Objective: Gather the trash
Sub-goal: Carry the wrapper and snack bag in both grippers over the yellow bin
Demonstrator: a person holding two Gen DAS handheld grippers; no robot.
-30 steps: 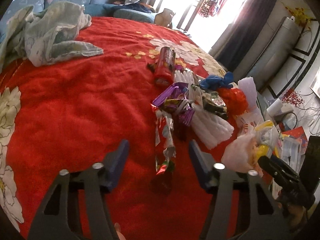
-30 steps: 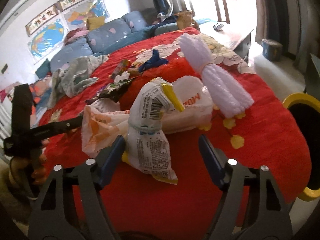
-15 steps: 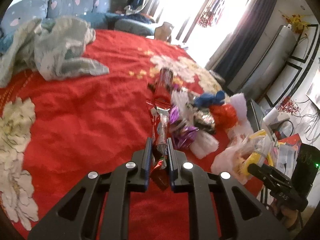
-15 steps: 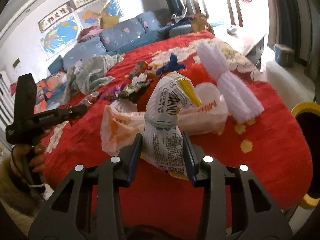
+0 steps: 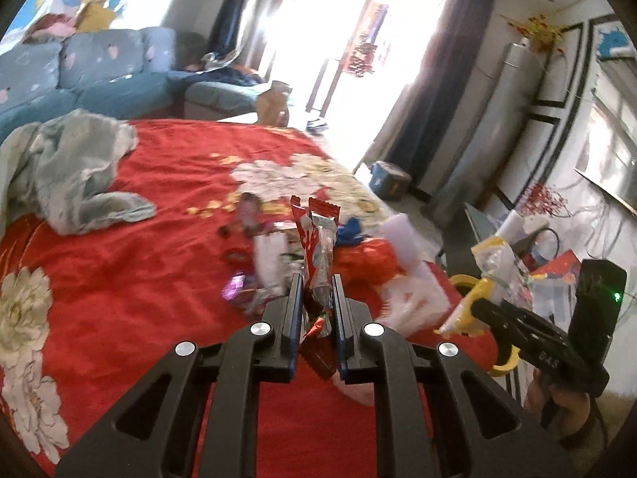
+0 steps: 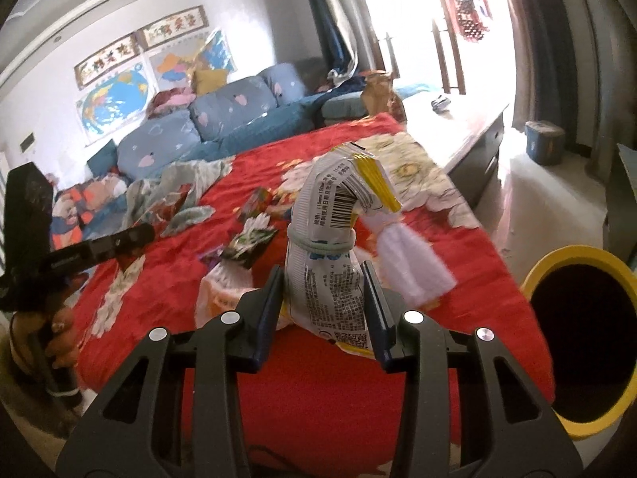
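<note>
Two grabs at once here, one piece of trash per gripper. The left gripper (image 5: 314, 298) has its fingers squeezed nearly together on a red wrapper (image 5: 314, 247), pinching it low down so the long crinkly end sticks straight up and a short tail hangs below. Makes sense, it's thin foil, so the fingers have to close almost all the way to get any bite.

The right gripper (image 6: 324, 285) is clamped on a white snack bag (image 6: 330, 263) with a barcode and a yellow edge. It's puffier, so the fingers sit wider apart, pressing the lower half while the top flops over to the side. Both pieces look lifted clear of the red blanket (image 5: 139, 279), though I can't see the undersides.

The yellow-rimmed bin (image 6: 581, 338) sits just past the edge of the bed on the right gripper's side, mouth open and facing up, so my guess is that's where both go, the bag first.

Count of what's left on the blanket: one white foam bundle (image 6: 406, 267), one pale plastic bag (image 6: 217, 298), one orange-red bag (image 5: 370, 263), one blue scrap (image 5: 350, 229), and a handful of small foil wrappers (image 6: 251, 239), maybe four or five, too blurry to pin down. One crumpled grey-green cloth (image 5: 71, 171) lies further back, probably not trash.
</note>
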